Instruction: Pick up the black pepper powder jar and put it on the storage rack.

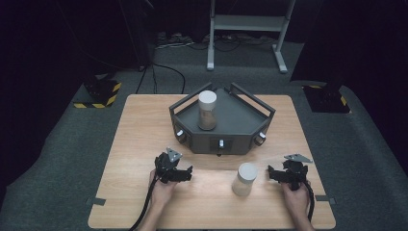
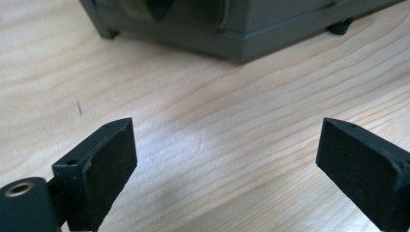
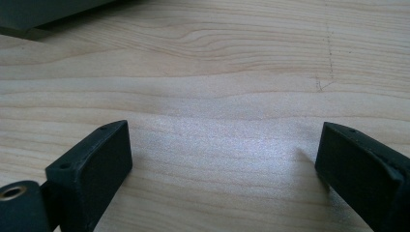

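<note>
A dark grey machine with three knobs on its front stands at the middle of the wooden table. One white-capped jar of tan powder stands on its deck at the left. A second such jar stands on the table near the front, right of centre. My left gripper rests low at the front left, jaws wide apart with bare wood between them; the machine's base lies just ahead. My right gripper sits right of the loose jar, open over bare wood.
A metal stand and cables lie on the carpet beyond the table. Yellow-and-black striped blocks sit on the floor at both far corners. The table's front edge runs just behind both hands.
</note>
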Available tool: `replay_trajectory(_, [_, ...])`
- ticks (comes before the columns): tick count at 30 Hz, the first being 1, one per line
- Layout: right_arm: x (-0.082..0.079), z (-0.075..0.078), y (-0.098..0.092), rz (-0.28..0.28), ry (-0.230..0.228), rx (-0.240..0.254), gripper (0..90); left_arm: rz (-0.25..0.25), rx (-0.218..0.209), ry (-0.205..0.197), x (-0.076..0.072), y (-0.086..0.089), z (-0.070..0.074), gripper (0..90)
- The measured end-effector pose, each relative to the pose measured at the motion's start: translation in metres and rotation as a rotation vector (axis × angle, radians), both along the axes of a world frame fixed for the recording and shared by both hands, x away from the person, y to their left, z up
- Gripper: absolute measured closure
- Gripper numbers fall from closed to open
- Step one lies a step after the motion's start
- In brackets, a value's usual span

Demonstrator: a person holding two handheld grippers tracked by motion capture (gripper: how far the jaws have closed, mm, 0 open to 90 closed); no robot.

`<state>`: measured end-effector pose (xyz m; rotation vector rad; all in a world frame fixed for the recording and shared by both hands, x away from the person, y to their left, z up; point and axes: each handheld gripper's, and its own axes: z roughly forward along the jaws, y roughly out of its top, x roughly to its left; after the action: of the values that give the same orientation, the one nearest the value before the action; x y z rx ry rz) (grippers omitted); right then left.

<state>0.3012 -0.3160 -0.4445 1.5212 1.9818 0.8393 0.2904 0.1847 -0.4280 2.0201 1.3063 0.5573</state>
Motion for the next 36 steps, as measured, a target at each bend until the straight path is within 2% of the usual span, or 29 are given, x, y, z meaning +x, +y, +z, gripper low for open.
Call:
replay_trajectory(9, [0.0, 0.0, 0.001, -0.002, 0.0, 0.0, 5.8, 0.027, 0.009, 0.009, 0.005, 0.002, -0.007, 6.5])
replay_trajectory(14, [0.0, 0.0, 0.001, 0.0, -0.001, 0.001, 6.2, 0.049, 0.005, 0.026, 0.006, 0.007, -0.016, 6.4])
replay_trajectory(15, [0.001, 0.0, 0.001, 0.002, -0.001, 0.001, 6.2, 0.048, 0.001, 0.013, 0.003, 0.009, -0.019, 5.6])
replay_trajectory(21, [0.001, 0.0, 0.0, 0.018, -0.001, 0.0, 6.5, 0.054, -0.008, 0.001, 0.002, 0.012, -0.021, 5.5])
replay_trajectory(36, [0.002, 0.001, 0.002, 0.011, 0.006, 0.0, 3.9, 0.055, -0.008, 0.002, 0.002, 0.011, -0.021, 5.4])
